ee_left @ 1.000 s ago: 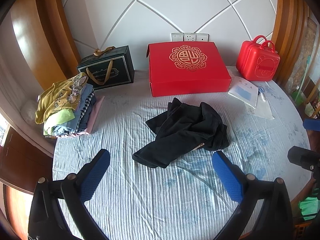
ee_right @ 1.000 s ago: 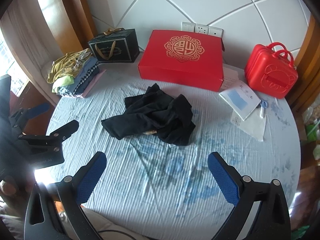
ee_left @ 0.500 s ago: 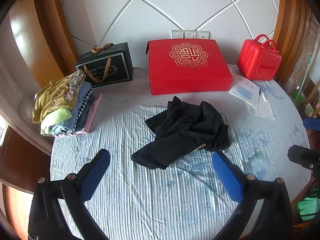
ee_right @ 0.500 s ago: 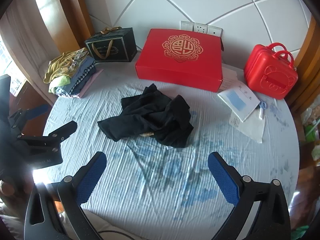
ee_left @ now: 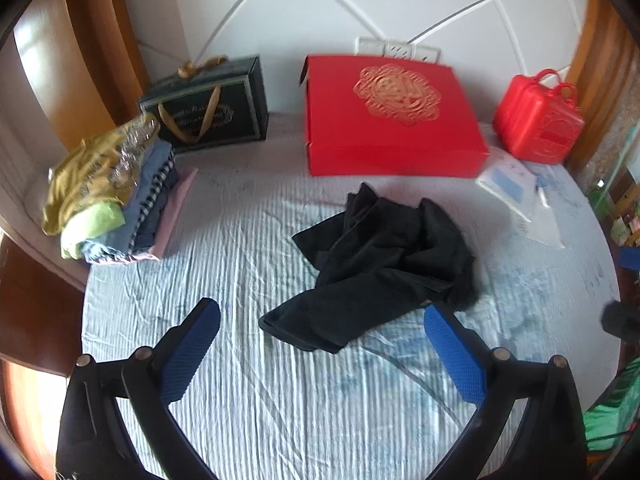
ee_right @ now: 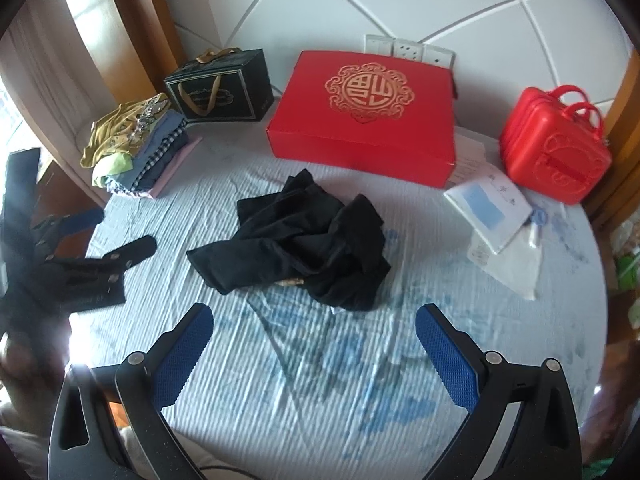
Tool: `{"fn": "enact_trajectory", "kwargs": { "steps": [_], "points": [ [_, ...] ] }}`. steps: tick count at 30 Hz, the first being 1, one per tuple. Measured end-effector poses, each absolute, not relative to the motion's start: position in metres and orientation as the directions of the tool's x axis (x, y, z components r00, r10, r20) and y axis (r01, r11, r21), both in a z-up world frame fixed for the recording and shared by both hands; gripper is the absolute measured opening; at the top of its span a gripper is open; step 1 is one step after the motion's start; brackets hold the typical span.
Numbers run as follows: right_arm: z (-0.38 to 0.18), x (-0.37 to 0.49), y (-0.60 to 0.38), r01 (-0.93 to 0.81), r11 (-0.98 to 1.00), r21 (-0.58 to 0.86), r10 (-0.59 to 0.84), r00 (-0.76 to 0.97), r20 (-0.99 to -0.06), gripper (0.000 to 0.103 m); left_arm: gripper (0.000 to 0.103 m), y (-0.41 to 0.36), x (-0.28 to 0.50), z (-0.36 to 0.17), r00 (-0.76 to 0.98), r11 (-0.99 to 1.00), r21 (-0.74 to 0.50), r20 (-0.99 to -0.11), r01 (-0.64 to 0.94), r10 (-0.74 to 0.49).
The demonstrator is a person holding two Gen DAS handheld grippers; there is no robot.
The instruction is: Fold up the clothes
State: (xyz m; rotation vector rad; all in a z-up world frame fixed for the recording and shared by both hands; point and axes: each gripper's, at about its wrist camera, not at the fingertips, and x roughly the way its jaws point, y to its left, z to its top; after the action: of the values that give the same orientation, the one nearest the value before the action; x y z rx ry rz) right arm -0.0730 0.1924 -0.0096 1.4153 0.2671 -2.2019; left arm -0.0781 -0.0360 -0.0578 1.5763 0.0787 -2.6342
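Observation:
A crumpled black garment (ee_left: 380, 268) lies in the middle of the round table covered with a light blue striped cloth (ee_left: 248, 400); it also shows in the right wrist view (ee_right: 304, 240). My left gripper (ee_left: 320, 344) is open and empty, hovering just in front of the garment's near edge. My right gripper (ee_right: 312, 340) is open and empty, a little short of the garment. The left gripper shows at the left of the right wrist view (ee_right: 100, 264). A stack of folded clothes (ee_left: 112, 192) sits at the table's left edge.
A red flat box (ee_left: 388, 120) and a dark gift bag (ee_left: 208, 108) stand at the back by the wall. A red small case (ee_left: 536, 116) stands at the back right. Papers and a booklet (ee_right: 488, 204) lie right of the garment.
Both grippers have moved forward, closer to the black garment; the left view also shifted slightly. The garment and other things have not moved. Both stay open.

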Motion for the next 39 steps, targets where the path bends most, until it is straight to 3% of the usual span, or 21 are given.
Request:
{"fn": "enact_trajectory", "kwargs": {
  "steps": [3, 5, 7, 8, 11, 20, 21, 22, 23, 24, 25, 33, 39],
  "points": [
    [-0.029, -0.094, 0.192, 0.506, -0.854, 0.124, -0.309, -0.301, -0.902, 0.102, 0.103, -0.048, -0.107, -0.089, -0.435, -0.995, -0.015, -0.900, 0.103, -0.032],
    [-0.049, -0.111, 0.194, 0.504, -0.852, 0.139, -0.305, -0.265, -0.915, 0.090, 0.103, -0.057, -0.127, -0.111, -0.425, -0.994, -0.011, -0.904, 0.107, -0.036],
    [-0.068, -0.130, 0.193, 0.490, -0.856, 0.162, -0.304, -0.225, -0.926, 0.064, 0.103, -0.059, -0.145, -0.133, -0.412, -0.995, -0.025, -0.911, 0.098, -0.018],
    [-0.078, -0.140, 0.193, 0.476, -0.862, 0.177, -0.304, -0.205, -0.930, 0.062, 0.101, -0.059, -0.153, -0.143, -0.405, -0.995, -0.037, -0.914, 0.092, -0.004],
    [-0.104, -0.167, 0.189, 0.438, -0.877, 0.199, -0.296, -0.166, -0.941, 0.062, 0.092, -0.058, -0.175, -0.175, -0.347, -0.996, -0.047, -0.938, 0.078, 0.017],
    [-0.188, -0.230, 0.154, 0.370, -0.896, 0.245, -0.283, -0.050, -0.958, 0.066, 0.090, -0.035, -0.227, -0.259, -0.175, -0.997, -0.062, -0.983, 0.036, 0.055],
    [-0.198, -0.232, 0.150, 0.374, -0.894, 0.247, -0.278, -0.032, -0.960, 0.066, 0.074, -0.030, -0.229, -0.265, -0.159, -0.997, -0.073, -0.985, 0.016, 0.069],
    [-0.206, -0.233, 0.147, 0.391, -0.891, 0.232, -0.263, -0.026, -0.965, 0.062, 0.047, -0.026, -0.230, -0.270, -0.143, -0.996, -0.086, -0.986, 0.001, 0.084],
    [-0.213, -0.233, 0.144, 0.409, -0.886, 0.218, -0.248, -0.021, -0.969, 0.052, 0.039, -0.025, -0.230, -0.271, -0.134, -0.994, -0.109, -0.985, 0.009, 0.106],
    [-0.217, -0.231, 0.142, 0.426, -0.879, 0.212, -0.242, -0.016, -0.970, 0.025, 0.030, -0.023, -0.230, -0.271, -0.129, -0.992, -0.127, -0.984, 0.015, 0.124],
    [-0.218, -0.229, 0.143, 0.429, -0.874, 0.228, -0.254, -0.004, -0.967, 0.020, 0.017, -0.021, -0.229, -0.265, -0.144, -0.992, -0.124, -0.982, 0.010, 0.121],
    [-0.164, -0.166, 0.209, 0.419, -0.868, 0.267, -0.316, -0.049, -0.948, 0.013, 0.013, -0.057, -0.164, -0.205, -0.234, -1.000, -0.004, -0.972, 0.016, 0.000],
    [-0.188, -0.099, 0.267, 0.313, -0.905, 0.289, -0.284, 0.061, -0.957, 0.014, 0.014, -0.070, -0.106, -0.209, -0.168, -0.999, 0.003, -0.986, 0.032, -0.009]
  ]
}}
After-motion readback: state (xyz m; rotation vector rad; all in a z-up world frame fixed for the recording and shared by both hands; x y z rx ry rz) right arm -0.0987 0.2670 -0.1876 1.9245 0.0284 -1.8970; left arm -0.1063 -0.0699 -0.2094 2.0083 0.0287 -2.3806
